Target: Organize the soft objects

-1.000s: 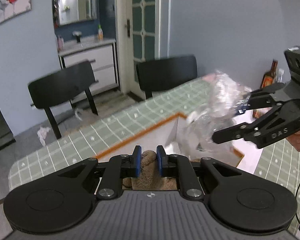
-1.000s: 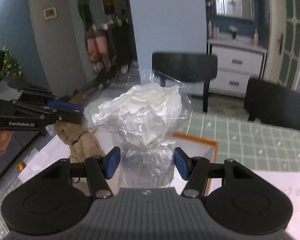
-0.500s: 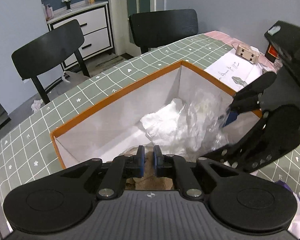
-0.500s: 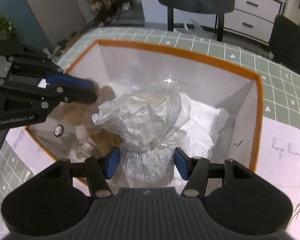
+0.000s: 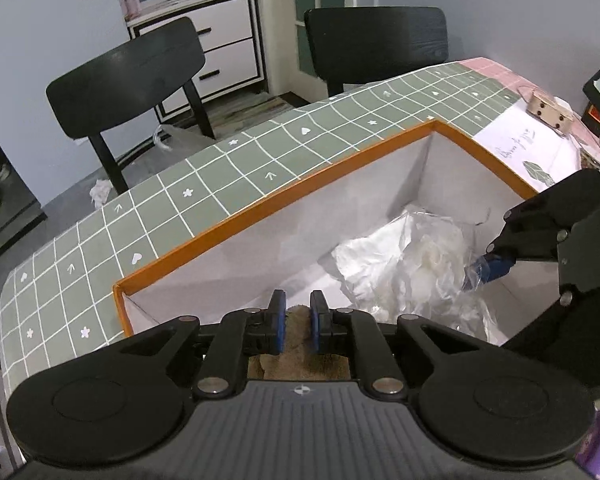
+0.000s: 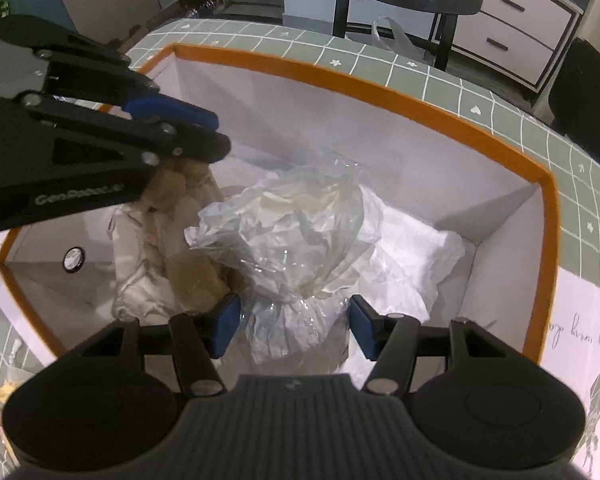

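A white box with an orange rim (image 5: 260,204) (image 6: 380,92) lies open on the table. My left gripper (image 5: 298,320) (image 6: 220,134) pinches a brown plush toy (image 5: 296,356) (image 6: 192,276) at the box's left end. Its jaws are opening slightly, while the pads still press the plush. My right gripper (image 6: 294,326) (image 5: 496,304) is shut on the neck of a clear plastic bag (image 6: 292,232) (image 5: 416,268) stuffed with white soft material, held low inside the box. Crumpled white paper (image 6: 412,252) covers the box floor.
A green gridded tablecloth (image 5: 220,172) covers the table. Two black chairs (image 5: 128,76) (image 5: 376,44) stand at its far side. White sheets with drawings (image 6: 580,340) lie beside the box, and a small wooden block (image 5: 550,110) sits further right.
Both grippers have tipped downward and sunk into the box, carrying the plush toy and the plastic bag with them. The two grips look unchanged.
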`<state>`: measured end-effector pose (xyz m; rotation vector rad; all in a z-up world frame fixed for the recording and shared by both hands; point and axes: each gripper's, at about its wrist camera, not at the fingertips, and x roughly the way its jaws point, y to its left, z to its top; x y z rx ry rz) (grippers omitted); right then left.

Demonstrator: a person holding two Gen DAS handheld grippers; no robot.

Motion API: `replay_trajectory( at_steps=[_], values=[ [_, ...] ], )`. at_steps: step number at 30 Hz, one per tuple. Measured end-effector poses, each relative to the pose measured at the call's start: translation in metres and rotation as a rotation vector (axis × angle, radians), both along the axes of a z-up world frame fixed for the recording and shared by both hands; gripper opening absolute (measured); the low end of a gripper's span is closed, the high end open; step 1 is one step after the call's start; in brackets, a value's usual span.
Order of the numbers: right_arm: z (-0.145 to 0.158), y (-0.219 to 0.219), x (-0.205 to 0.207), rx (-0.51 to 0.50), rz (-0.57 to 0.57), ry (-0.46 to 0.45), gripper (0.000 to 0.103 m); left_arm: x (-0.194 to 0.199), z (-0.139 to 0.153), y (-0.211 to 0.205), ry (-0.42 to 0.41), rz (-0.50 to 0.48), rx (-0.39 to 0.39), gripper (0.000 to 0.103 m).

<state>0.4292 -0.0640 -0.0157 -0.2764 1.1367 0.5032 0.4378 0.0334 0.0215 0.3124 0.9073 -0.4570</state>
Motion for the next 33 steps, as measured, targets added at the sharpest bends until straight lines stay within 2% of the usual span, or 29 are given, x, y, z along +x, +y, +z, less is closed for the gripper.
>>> replay_trajectory(
  at_steps=[5, 10, 15, 22, 24, 26, 28, 31, 33],
  values=[
    [-0.004, 0.01, 0.01, -0.016, 0.008, -0.003, 0.06, 0.009, -0.013, 0.004, 0.029, 0.023, 0.037, 0.014],
    [-0.003, 0.019, 0.022, -0.028, 0.01, -0.027, 0.06, 0.016, -0.024, 0.018, 0.051, 0.071, 0.02, 0.014],
    [-0.003, 0.026, 0.038, -0.005, 0.011, -0.052, 0.062, 0.015, -0.029, 0.026, 0.055, 0.078, 0.004, 0.014],
    [-0.017, 0.043, 0.047, -0.011, 0.033, -0.057, 0.073, 0.006, -0.016, 0.031, 0.03, 0.087, -0.02, 0.019],
    [-0.018, 0.046, 0.047, -0.01, 0.033, -0.056, 0.074, 0.0, -0.011, 0.034, 0.021, 0.086, -0.03, 0.024],
    [-0.017, 0.049, 0.044, -0.018, 0.041, -0.061, 0.086, -0.006, -0.006, 0.039, 0.003, 0.083, -0.037, 0.03],
    [-0.012, 0.05, 0.043, -0.021, 0.046, -0.072, 0.089, -0.012, -0.001, 0.044, -0.006, 0.083, -0.043, 0.031],
    [-0.005, 0.049, 0.042, -0.03, 0.035, -0.072, 0.091, -0.026, 0.006, 0.046, -0.019, 0.05, -0.051, 0.039],
    [0.002, 0.045, 0.04, -0.025, 0.04, -0.073, 0.091, -0.033, 0.009, 0.045, -0.028, 0.037, -0.05, 0.039]
  ],
)
